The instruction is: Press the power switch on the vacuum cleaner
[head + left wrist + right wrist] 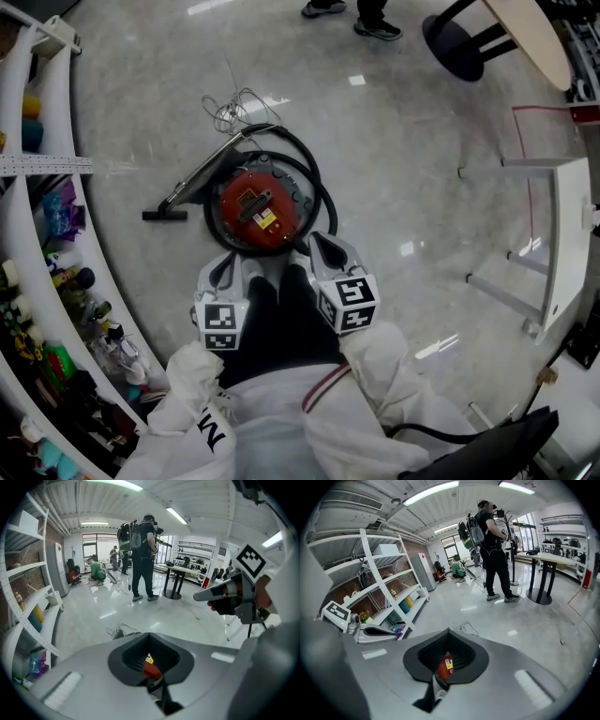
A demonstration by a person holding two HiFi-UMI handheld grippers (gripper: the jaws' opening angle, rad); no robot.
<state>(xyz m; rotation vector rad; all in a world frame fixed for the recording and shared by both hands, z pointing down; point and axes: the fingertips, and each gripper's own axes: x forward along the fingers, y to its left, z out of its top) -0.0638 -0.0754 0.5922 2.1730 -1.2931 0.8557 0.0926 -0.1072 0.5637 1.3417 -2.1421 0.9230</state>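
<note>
The red canister vacuum cleaner (255, 208) is set on the floor (403, 141) at 12 o'clock from the left tool (223, 270) and the right tool (325, 247), which are held side by side near its 6 o'clock rim, each with jaws closed on nothing.

Left gripper (222, 272) and right gripper (328, 248), just beside it, both point forward and down, jaws closed together, empty.
</note>
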